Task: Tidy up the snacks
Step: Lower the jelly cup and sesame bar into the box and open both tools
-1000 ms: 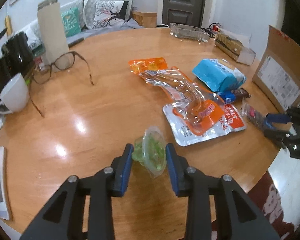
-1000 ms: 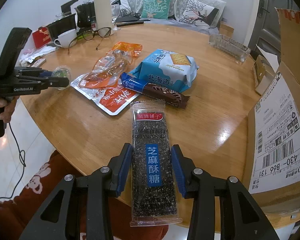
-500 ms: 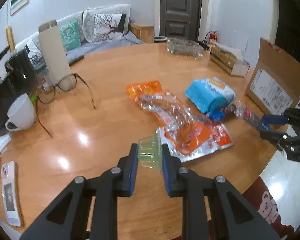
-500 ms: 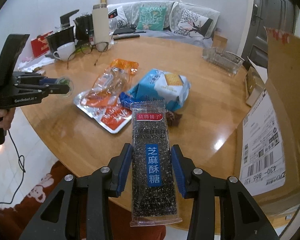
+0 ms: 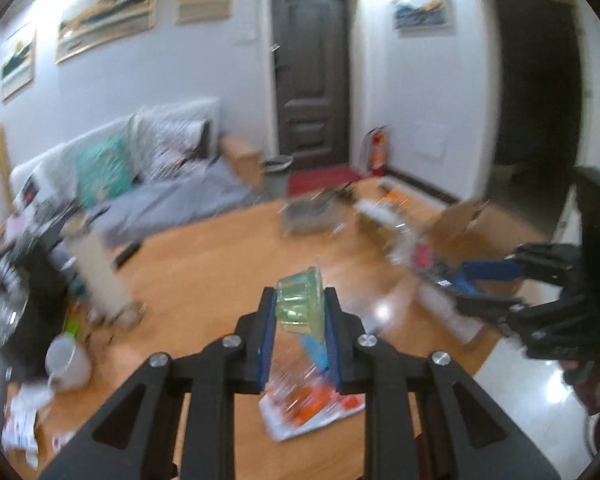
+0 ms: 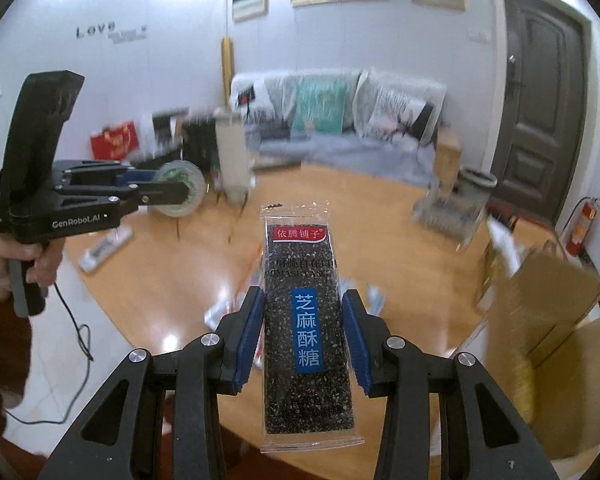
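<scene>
My left gripper (image 5: 300, 320) is shut on a small green jelly cup (image 5: 300, 307), held high above the round wooden table (image 5: 204, 272). The same cup (image 6: 180, 188) and left gripper (image 6: 168, 192) show at the left of the right wrist view, with a hand on the handle. My right gripper (image 6: 304, 340) is shut on a long black sesame candy pack (image 6: 306, 320) with a blue label, lifted over the table (image 6: 412, 300). Orange and clear snack bags (image 5: 312, 404) lie below the left jaws. The right gripper (image 5: 460, 280) appears at the right of the left wrist view.
An open cardboard box (image 6: 552, 320) stands at the table's right edge. A white mug (image 5: 66, 360), a tall beige bottle (image 5: 96, 276) and a black kettle (image 5: 32, 276) crowd the left side. A clear glass tray (image 5: 312, 220) sits at the far side. A sofa (image 6: 340, 128) lies beyond.
The left jaws closed on the jelly cup and lifted it off the table. Both grippers rose and tilted up, so the room now fills the views. The candy pack stayed gripped.
</scene>
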Tool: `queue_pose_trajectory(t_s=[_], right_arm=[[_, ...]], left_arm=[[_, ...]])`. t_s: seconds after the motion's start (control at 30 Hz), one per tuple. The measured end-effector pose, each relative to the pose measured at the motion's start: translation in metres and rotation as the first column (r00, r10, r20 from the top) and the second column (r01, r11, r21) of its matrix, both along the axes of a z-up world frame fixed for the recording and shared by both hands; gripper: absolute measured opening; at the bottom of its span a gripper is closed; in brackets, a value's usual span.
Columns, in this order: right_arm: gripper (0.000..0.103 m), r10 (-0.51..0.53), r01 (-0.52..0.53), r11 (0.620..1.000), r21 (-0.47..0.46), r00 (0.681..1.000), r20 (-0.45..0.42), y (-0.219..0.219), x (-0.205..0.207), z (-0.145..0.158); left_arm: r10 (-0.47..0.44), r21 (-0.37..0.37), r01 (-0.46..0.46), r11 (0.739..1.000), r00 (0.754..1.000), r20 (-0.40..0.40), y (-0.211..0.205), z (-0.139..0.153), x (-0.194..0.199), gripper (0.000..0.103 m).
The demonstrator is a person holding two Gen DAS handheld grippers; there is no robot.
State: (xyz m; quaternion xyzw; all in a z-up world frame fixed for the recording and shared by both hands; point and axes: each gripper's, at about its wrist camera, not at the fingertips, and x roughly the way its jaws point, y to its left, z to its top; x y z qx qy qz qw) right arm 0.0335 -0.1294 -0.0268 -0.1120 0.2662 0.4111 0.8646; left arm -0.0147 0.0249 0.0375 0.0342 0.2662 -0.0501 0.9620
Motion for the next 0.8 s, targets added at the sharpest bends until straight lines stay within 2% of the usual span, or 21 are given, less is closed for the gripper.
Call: queue_pose_trajectory(t_s=[0.1,0.17,0.33,0.47,0.57,0.67,0.8], right_arm=[[0.036,-0.044,0.043,0.998,0.039,0.999,0.032,-0.022,0.005,0.027],[0.036,-0.091,0.089,0.995,0.046,0.995,0.048,-0.041,0.01,0.039],[0.036,-0.227,0.226,0.973,0.057,0.973,0.024,-0.097,0.03,0.046],[0.036,-0.326,0.328,0.944,0.043,0.944,-0.043,-0.139,0.05,0.027],[0.036,-0.366,0.37,0.929,0.024,0.926,-0.098,-0.159,0.067,0.006],[0.036,-0.392,0.395,0.919,-0.003,0.912,-0.117,-0.173,0.083,-0.01],[0.036,-0.41,0.41,0.912,-0.03,0.902,-0.132,-0.181,0.096,-0.026]], left_arm=[[-0.107,-0.009,0.107,0.994,0.994,0.034,-0.036,0.029,0.012,0.019],[-0.189,-0.016,0.189,0.982,0.981,0.043,-0.066,0.043,0.025,0.019],[-0.324,-0.017,0.324,0.946,0.946,0.013,-0.138,0.051,0.063,0.019],[-0.387,-0.053,0.384,0.922,0.919,-0.073,-0.188,0.031,0.101,0.019],[-0.382,-0.006,0.386,0.923,0.911,-0.156,-0.222,0.003,0.128,0.019],[-0.384,-0.016,0.391,0.92,0.895,-0.227,-0.24,-0.019,0.143,0.02],[-0.399,-0.038,0.406,0.913,0.873,-0.28,-0.256,-0.032,0.155,0.02]])
